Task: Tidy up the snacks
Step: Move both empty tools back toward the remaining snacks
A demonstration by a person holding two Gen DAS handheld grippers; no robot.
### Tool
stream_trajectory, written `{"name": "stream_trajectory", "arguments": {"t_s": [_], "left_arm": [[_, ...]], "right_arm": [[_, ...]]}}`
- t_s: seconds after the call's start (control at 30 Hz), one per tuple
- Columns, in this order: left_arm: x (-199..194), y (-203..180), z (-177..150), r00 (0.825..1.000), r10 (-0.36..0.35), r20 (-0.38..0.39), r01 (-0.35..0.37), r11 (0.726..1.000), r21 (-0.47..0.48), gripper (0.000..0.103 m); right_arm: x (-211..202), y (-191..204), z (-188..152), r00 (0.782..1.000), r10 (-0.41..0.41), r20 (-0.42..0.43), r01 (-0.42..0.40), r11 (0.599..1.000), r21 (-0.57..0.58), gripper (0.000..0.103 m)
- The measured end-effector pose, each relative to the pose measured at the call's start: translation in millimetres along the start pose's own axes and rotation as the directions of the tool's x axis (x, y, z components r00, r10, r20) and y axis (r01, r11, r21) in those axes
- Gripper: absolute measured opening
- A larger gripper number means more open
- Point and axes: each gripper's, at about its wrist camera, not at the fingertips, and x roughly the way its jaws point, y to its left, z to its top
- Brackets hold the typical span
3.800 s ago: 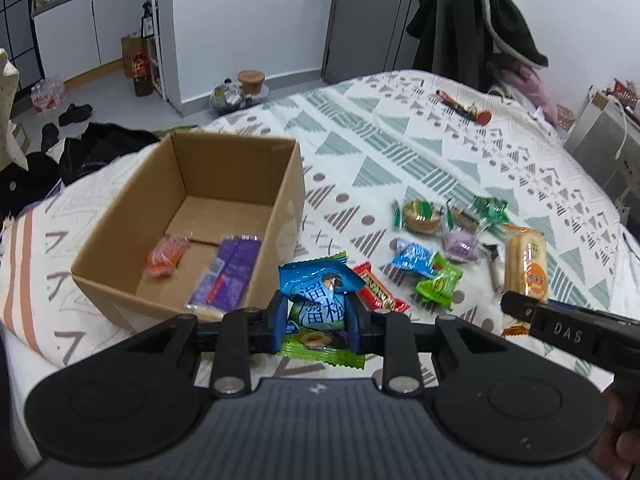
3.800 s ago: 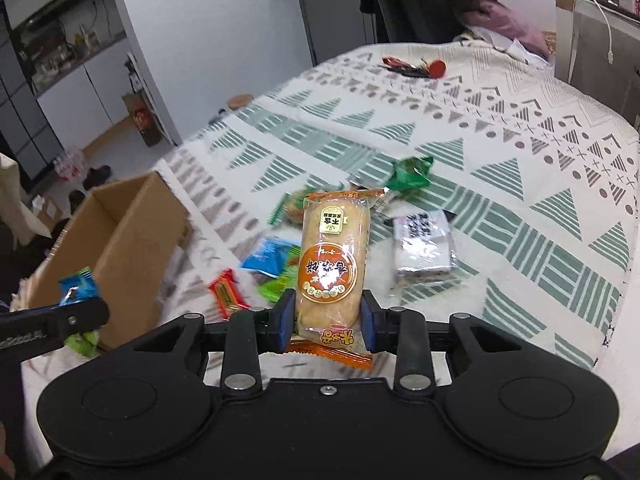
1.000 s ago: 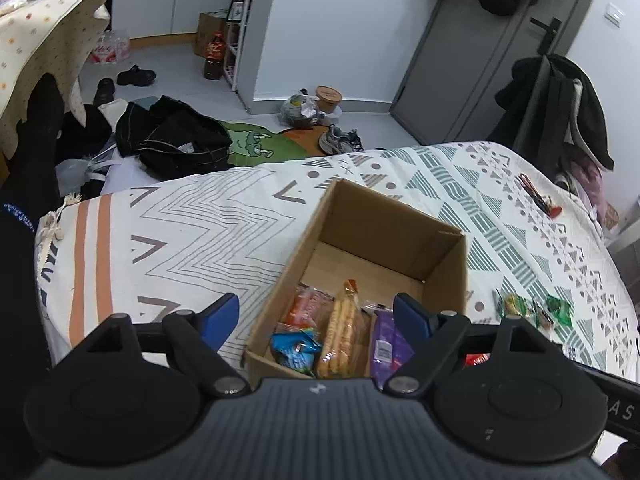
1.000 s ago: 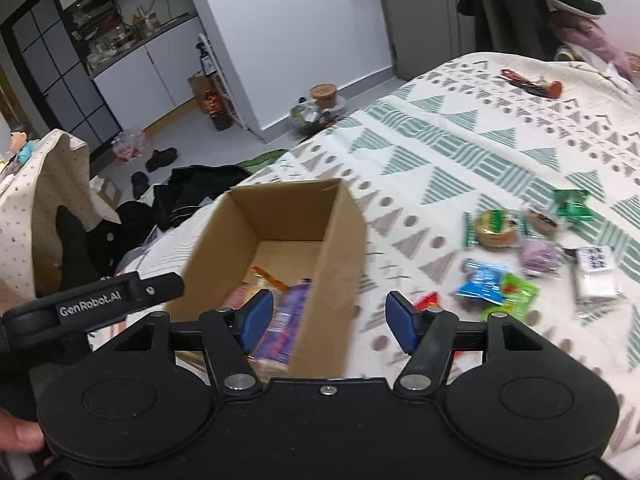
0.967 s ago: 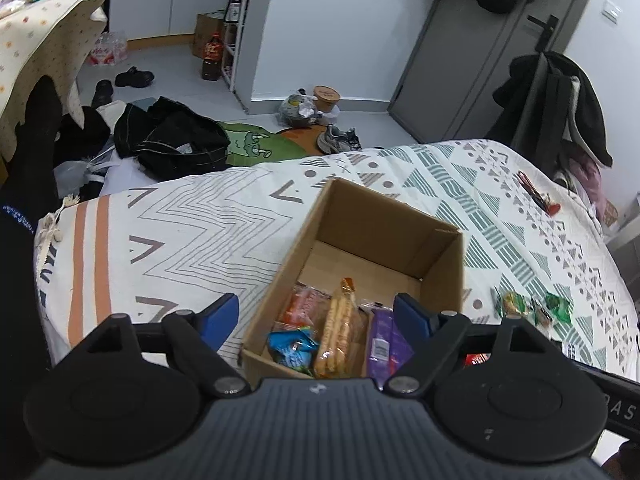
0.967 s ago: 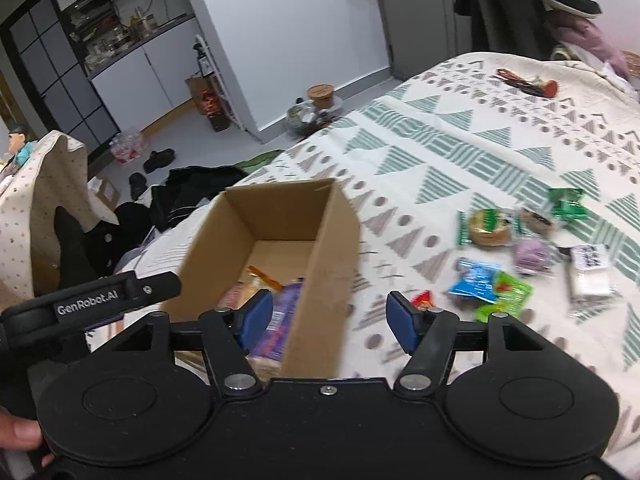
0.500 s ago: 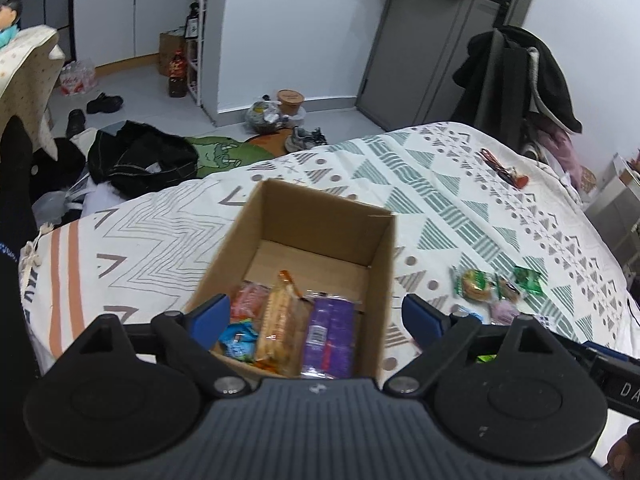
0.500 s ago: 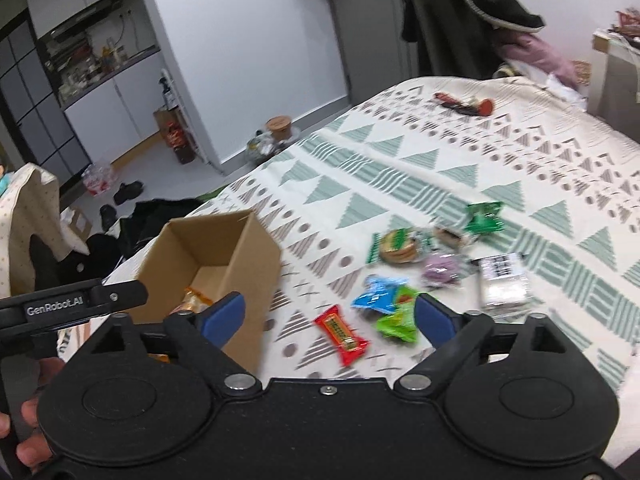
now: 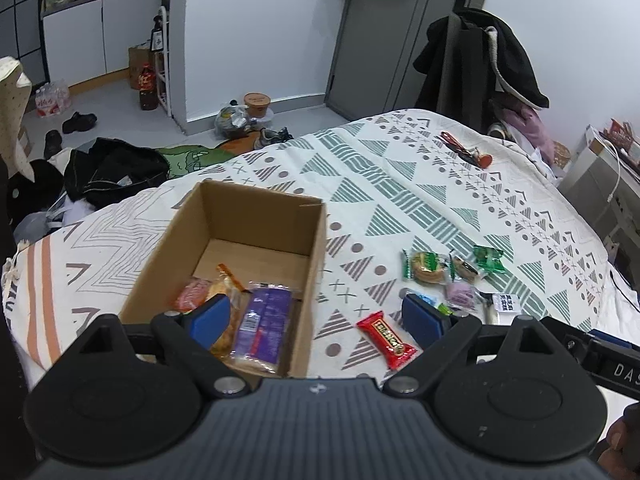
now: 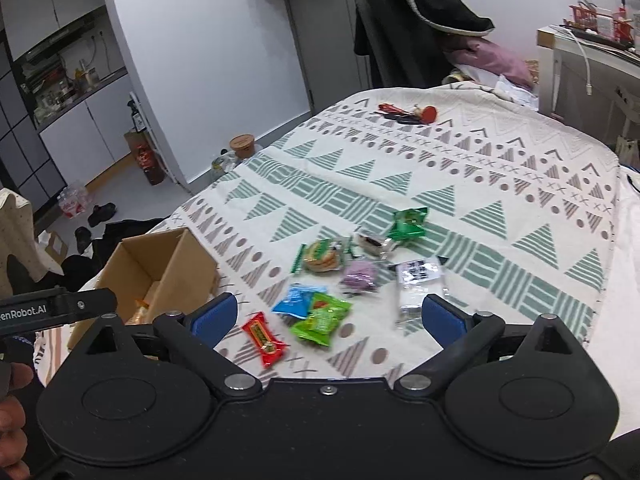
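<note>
Snacks in bright crinkly wrappers (image 10: pixel 316 316) are lying loose between the released right fingers (image 10: pixel 438 314), several already sitting in the brown cardboard box (image 9: pixel 256 236) beyond the released left fingers (image 9: pixel 210 316).

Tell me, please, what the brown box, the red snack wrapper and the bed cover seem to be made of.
The brown box looks like plain matte cardboard: raw tan walls with creased folds. The red snack wrapper seems to be glossy plastic film, shiny with crimped ends. The bed cover looks like woven fabric, probably cotton, matte, with a textured geometric pattern; the fibre itself cannot be told.
</note>
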Motion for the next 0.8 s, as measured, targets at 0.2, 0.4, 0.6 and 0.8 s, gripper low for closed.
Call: {"name": "stream_trajectory", "arguments": {"t_s": [0.2,0.4,0.6,0.8], "left_arm": [[1.0,-18.4,-3.2,1.0,-0.008,0.002,0.008,1.0,0.004,0.092],[7.3,-35.3,-6.2,1.0,-0.009,-0.006,0.009,1.0,0.022,0.091],[24.3,-48.7,-14.5,0.999,-0.014,-0.029,0.014,1.0,0.022,0.089],[47.5,-59.2,-21.9,0.998,0.002,-0.063,0.0,1.0,0.027,0.087]], "right_arm": [[-2.9,-23.9,-0.5,1.0,-0.014,0.0,0.014,1.0,0.015,0.099],[-0.6,-46.7,-1.8,1.0,-0.015,0.005,0.015,1.0,0.021,0.099],[14.8,-68.2,-7.1,1.0,-0.029,-0.003,0.029,0.999,0.023,0.099],[35.2,-79.0,-9.1,0.999,-0.03,-0.02,0.031,0.997,0.064,0.099]]}}
